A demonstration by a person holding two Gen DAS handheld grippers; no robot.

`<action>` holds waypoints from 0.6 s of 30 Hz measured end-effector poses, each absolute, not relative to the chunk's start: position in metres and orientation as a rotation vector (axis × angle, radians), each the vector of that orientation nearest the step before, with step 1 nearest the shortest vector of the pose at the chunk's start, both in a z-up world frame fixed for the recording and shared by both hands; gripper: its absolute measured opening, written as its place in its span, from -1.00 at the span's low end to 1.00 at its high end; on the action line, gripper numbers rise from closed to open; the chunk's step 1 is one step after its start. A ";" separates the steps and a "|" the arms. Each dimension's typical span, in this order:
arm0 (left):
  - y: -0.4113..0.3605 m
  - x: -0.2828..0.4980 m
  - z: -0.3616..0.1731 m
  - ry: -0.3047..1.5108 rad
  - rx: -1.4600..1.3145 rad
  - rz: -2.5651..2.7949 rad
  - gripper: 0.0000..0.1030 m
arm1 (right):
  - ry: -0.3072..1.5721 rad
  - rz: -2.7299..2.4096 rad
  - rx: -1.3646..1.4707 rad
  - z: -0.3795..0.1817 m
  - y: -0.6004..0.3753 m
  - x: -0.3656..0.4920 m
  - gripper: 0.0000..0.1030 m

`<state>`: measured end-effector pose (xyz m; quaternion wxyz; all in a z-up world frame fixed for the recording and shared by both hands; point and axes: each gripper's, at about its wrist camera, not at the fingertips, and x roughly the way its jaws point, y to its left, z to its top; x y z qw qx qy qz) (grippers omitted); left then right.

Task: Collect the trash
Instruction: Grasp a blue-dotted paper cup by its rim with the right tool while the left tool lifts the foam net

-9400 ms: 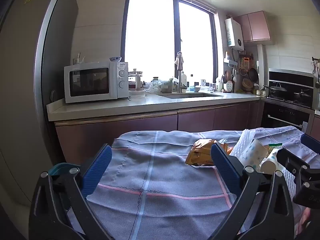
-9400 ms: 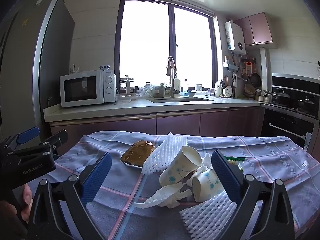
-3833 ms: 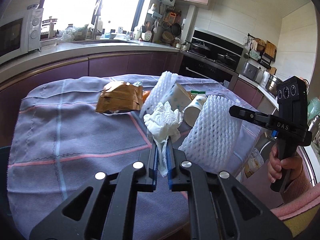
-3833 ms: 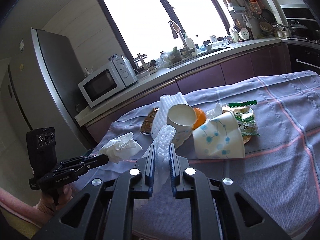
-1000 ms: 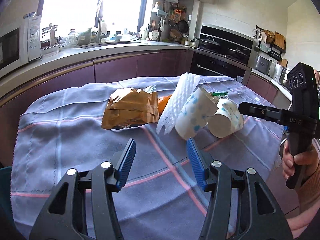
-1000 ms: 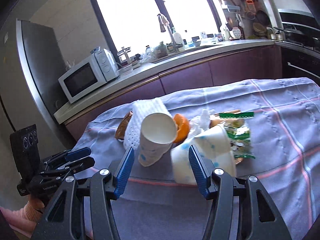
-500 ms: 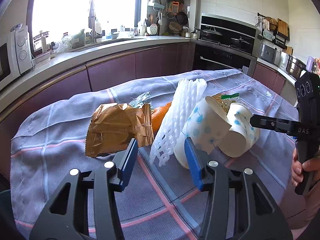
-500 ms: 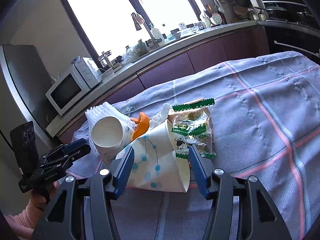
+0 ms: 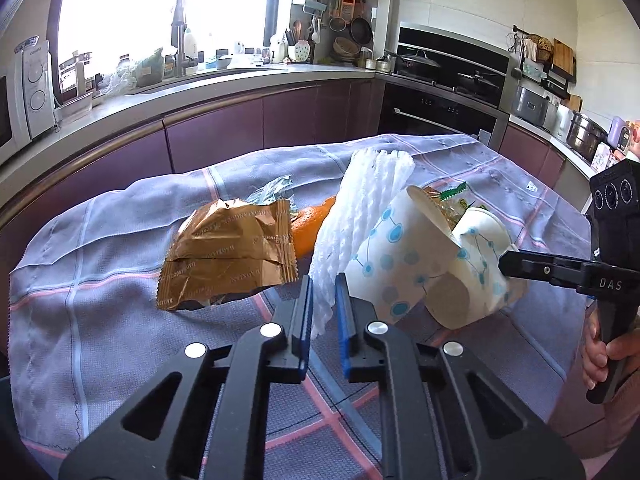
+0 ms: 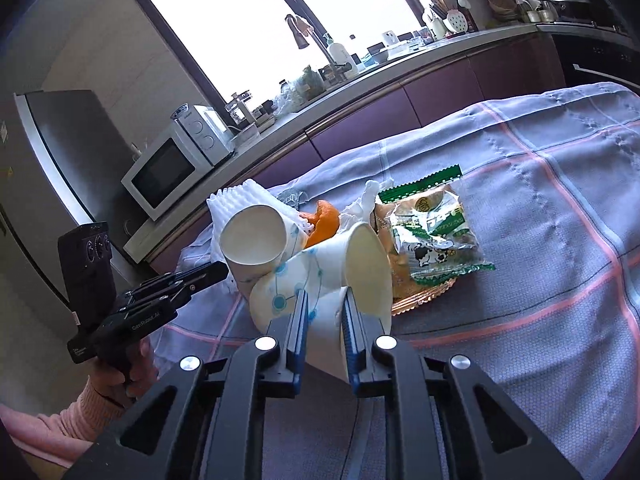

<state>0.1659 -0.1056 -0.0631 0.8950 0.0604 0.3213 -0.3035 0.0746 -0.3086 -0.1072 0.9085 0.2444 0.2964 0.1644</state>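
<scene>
Two grippers: both at the trash pile on the cloth-covered table (image 9: pixel 100 320), each closing on a different piece.
Left gripper (image 9: pixel 322 308): jaws closing, with the near end of the white foam net (image 9: pixel 360 208) between the blue pads, which look to be pinching it.
Foam net axis: long axis runs from the left gripper's tips away toward the far right, leaning on a dotted paper cup (image 9: pixel 400 248); its far end is free.
Right gripper (image 10: pixel 323 316): jaws closing over the wall of the near paper cup (image 10: pixel 332 280), which lies on its side with the mouth facing right.
Other trash: brown wrapper (image 9: pixel 232 252) left of the net, orange peel (image 9: pixel 308 224) behind it, green snack bag (image 10: pixel 432 236) right of the cups, second cup (image 10: pixel 256 240) on the left in the right wrist view.
Key relation: the net touches the cups, so pulling it back along its length seems likely to disturb them.
Nearer hand: left for the net, right for the near cup.
</scene>
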 end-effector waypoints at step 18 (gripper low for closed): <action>-0.048 0.120 -0.038 0.582 0.051 -0.621 -0.79 | 0.557 0.363 0.464 -0.083 -0.298 0.040 -0.95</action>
